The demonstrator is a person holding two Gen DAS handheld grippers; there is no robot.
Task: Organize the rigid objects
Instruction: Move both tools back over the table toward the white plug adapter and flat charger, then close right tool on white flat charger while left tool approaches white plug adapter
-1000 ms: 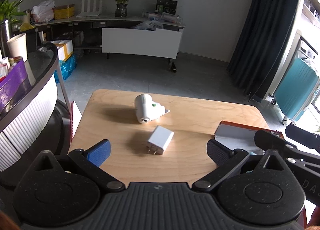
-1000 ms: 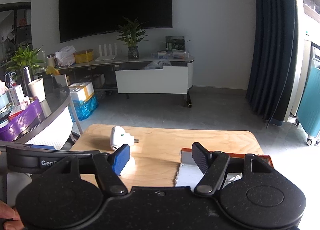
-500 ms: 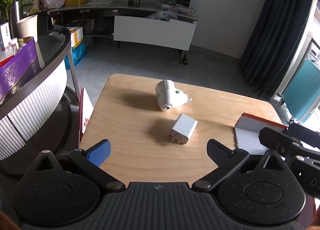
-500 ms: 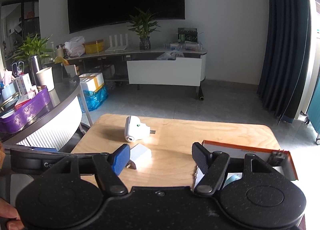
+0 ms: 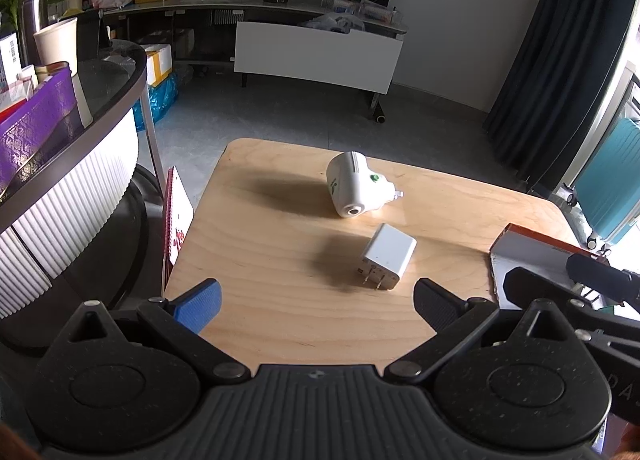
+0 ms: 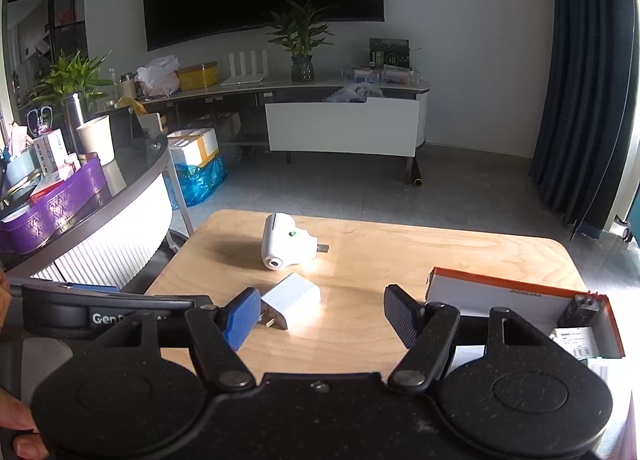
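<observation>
White letters "Gen", rest hidden, readable on the black bar of the left gripper (image 6: 108, 318), seen at left edge of right wrist view. Labels in the box (image 6: 520, 292) at the table's right edge too small to read.

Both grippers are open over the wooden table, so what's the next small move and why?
Probably ease the left gripper forward and down around the square white charger. It lies loose, nearest those open jaws, and the orange-rimmed box beside it looks like its destination.
</observation>
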